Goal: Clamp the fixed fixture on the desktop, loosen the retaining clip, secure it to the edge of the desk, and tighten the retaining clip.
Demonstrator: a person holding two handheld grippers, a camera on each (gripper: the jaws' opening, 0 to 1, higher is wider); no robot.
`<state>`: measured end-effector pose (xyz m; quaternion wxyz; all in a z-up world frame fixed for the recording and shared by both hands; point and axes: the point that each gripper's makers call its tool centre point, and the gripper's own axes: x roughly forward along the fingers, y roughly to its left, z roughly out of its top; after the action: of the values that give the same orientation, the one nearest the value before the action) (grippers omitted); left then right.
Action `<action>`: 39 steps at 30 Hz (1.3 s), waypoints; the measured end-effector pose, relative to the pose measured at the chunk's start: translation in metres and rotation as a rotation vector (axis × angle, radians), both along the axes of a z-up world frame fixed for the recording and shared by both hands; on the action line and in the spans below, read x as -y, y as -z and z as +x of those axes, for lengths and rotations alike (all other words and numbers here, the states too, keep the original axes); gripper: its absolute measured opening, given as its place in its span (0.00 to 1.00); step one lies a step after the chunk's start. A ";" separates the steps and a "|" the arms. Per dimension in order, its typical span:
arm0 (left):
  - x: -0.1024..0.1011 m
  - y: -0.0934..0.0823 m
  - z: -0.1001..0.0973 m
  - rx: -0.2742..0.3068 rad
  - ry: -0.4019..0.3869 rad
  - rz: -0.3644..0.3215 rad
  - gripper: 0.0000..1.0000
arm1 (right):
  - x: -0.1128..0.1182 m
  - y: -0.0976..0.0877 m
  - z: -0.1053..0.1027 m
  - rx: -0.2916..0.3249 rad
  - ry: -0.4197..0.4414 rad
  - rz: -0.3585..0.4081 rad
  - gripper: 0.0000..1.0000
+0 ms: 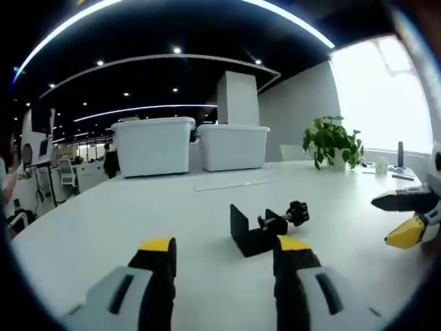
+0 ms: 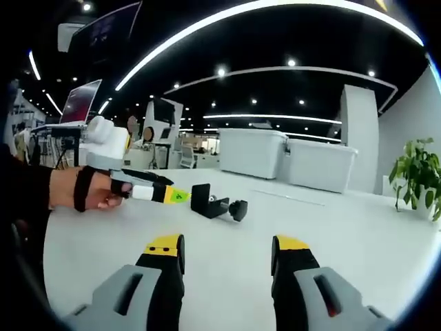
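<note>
Opening step by the look of it: approach, with nothing yet clamped. Black fixture point(image 1: 265, 231) lying on the white desk point(image 1: 138, 214), a matte metal bracket bent to an L, with a threaded screw running out from it to a knurled round knob point(image 1: 298, 212). Left gripper point(image 1: 224, 265) hovering just short of the fixture, jaws spread wide and empty, the right-hand yellow tip overlapping the bracket's near edge in the left gripper view, contact impossible to judge. Right gripper point(image 2: 227, 265) further back from the fixture, jaws likewise wide apart, holding nothing; in its own view the fixture point(image 2: 217, 205) sitting beyond the tips, with the left gripper point(image 2: 162, 193) reaching in just beside it, held by a hand point(image 2: 86, 189) in a black strap. Next move, as a judgement: close one pair of jaws on the flat plate of the bracket, leaving the knob free for the other to turn. Smooth matte desk, so sliding likely under a glancing push. Beyond the fixture, two white plastic bins point(image 1: 189, 145) and a leafy potted plant point(image 1: 333, 141).
</note>
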<state>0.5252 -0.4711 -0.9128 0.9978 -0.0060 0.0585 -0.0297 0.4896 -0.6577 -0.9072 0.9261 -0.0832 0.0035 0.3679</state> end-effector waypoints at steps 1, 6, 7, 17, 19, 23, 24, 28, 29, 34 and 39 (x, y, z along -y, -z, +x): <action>-0.002 0.000 0.002 0.003 -0.010 -0.012 0.56 | 0.001 -0.001 0.000 0.002 0.002 0.005 0.46; -0.003 -0.002 0.009 0.014 -0.038 0.000 0.55 | 0.007 -0.003 0.005 -0.011 0.024 0.037 0.46; -0.003 -0.002 0.011 0.014 -0.041 0.002 0.55 | 0.007 -0.003 0.005 -0.014 0.023 0.040 0.46; -0.005 0.002 0.035 0.014 -0.077 -0.009 0.55 | 0.004 0.000 0.002 0.003 0.023 0.008 0.46; -0.006 0.001 0.036 0.018 -0.081 -0.004 0.54 | 0.004 -0.001 0.002 0.004 0.025 0.008 0.46; -0.010 0.000 0.039 0.028 -0.091 -0.001 0.54 | 0.004 -0.001 0.002 0.006 0.028 0.009 0.46; -0.010 0.000 0.040 0.026 -0.093 -0.001 0.54 | 0.005 -0.002 0.003 0.008 0.030 0.008 0.46; -0.011 0.002 0.042 0.021 -0.091 0.011 0.56 | 0.004 0.000 0.003 0.006 0.034 -0.003 0.46; -0.015 0.001 0.043 0.023 -0.104 0.015 0.56 | 0.005 0.002 0.003 0.005 0.038 -0.011 0.46; -0.016 0.002 0.044 0.022 -0.112 0.021 0.51 | 0.007 0.000 0.005 0.006 0.046 -0.004 0.46; -0.017 0.004 0.052 0.013 -0.104 0.048 0.49 | 0.008 0.004 0.007 0.002 0.059 -0.027 0.46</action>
<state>0.5771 -0.4537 -0.9169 0.9982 0.0150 0.0523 0.0233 0.4963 -0.6654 -0.9113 0.9353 -0.0961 0.0101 0.3405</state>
